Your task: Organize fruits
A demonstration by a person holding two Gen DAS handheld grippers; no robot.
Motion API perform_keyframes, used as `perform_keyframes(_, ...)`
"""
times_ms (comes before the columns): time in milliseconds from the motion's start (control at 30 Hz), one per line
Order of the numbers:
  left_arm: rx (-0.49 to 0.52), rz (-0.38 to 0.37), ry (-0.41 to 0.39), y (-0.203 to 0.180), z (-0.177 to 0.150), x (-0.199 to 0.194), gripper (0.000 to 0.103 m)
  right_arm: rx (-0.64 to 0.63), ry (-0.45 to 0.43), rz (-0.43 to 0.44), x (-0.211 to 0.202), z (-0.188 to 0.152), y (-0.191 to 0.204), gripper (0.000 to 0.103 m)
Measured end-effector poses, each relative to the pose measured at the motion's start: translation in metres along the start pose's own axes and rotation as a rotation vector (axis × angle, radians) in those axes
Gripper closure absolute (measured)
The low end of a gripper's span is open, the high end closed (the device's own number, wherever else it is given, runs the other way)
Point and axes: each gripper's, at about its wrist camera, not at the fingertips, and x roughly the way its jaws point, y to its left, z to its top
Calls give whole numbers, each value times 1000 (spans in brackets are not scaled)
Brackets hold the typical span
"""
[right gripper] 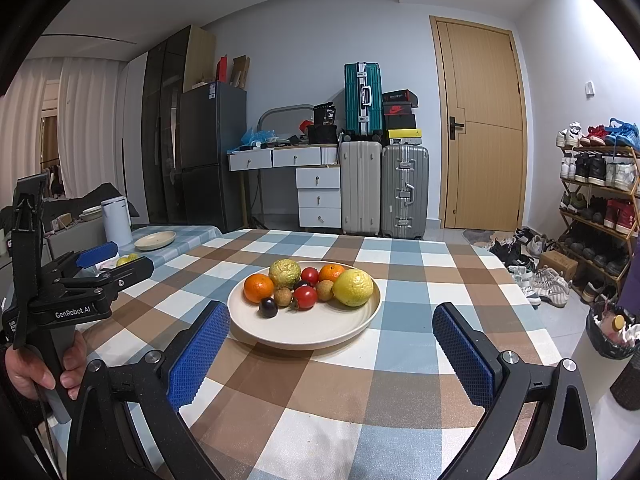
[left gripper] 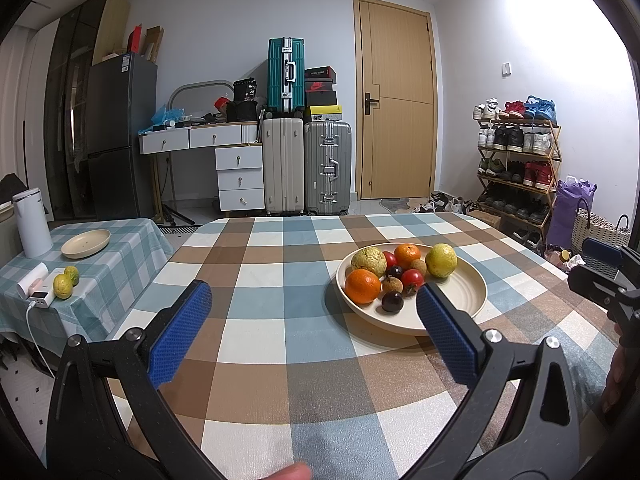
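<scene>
A cream plate [left gripper: 456, 300] [right gripper: 304, 330] on the checked table holds several fruits: two oranges [left gripper: 362, 286] [right gripper: 258, 288], a yellow citrus [left gripper: 441, 260] [right gripper: 353, 287], a bumpy green fruit [left gripper: 369, 261] [right gripper: 284, 273], cherry tomatoes [right gripper: 305, 297], longans and a dark plum [left gripper: 392, 302] [right gripper: 268, 307]. My left gripper [left gripper: 314, 300] is open, short of the plate and to its left, with nothing between the fingers. My right gripper [right gripper: 332, 322] is open and empty in front of the plate. An empty cream plate [left gripper: 85, 243] [right gripper: 155, 240] and two yellow-green citrus [left gripper: 64, 285] sit on the side table at left.
A white kettle [left gripper: 32, 222] [right gripper: 116, 219], a white power bank [left gripper: 42, 298] and its cable lie on the side table. Suitcases, a desk with drawers, a fridge and a door stand behind. A shoe rack [right gripper: 596, 208] and bags stand on the right.
</scene>
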Motion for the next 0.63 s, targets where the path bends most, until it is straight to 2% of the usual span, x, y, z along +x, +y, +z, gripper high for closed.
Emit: perform_keyframes(633, -1, 0, 0, -1, -2, 2, 1, 0, 0, 0, 0, 0, 0, 0)
